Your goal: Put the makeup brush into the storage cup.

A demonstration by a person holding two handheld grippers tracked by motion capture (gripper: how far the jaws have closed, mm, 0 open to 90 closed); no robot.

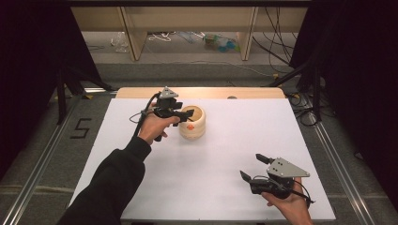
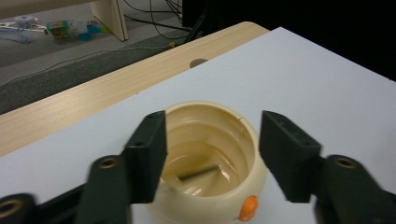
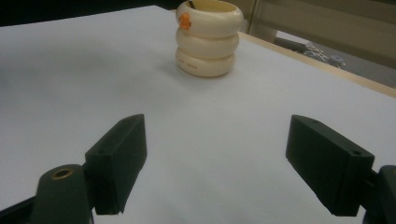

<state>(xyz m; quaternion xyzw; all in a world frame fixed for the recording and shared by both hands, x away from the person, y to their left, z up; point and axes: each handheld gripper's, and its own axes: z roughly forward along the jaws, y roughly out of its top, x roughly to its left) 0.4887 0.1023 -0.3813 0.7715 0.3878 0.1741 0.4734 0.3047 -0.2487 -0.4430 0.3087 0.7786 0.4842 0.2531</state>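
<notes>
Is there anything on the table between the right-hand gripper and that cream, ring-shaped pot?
Nothing: bare white table runs from the open right gripper to the cream ribbed pot, as the right gripper view shows.

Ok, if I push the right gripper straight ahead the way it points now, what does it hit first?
Probably the cream ribbed pot. The right gripper is open over bare white table, and the pot stands ahead, roughly between its jaws. Whether it meets the pot squarely is hard to judge.

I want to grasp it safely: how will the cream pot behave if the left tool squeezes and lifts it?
The pot looks like stiff, glossy plastic, so the rounded rings may slip between the pads. It is hollow and open-topped, probably light. Its flat base and squat shape suggest it slides rather than tips. The left tool is open, its jaws on either side of the rim.
</notes>
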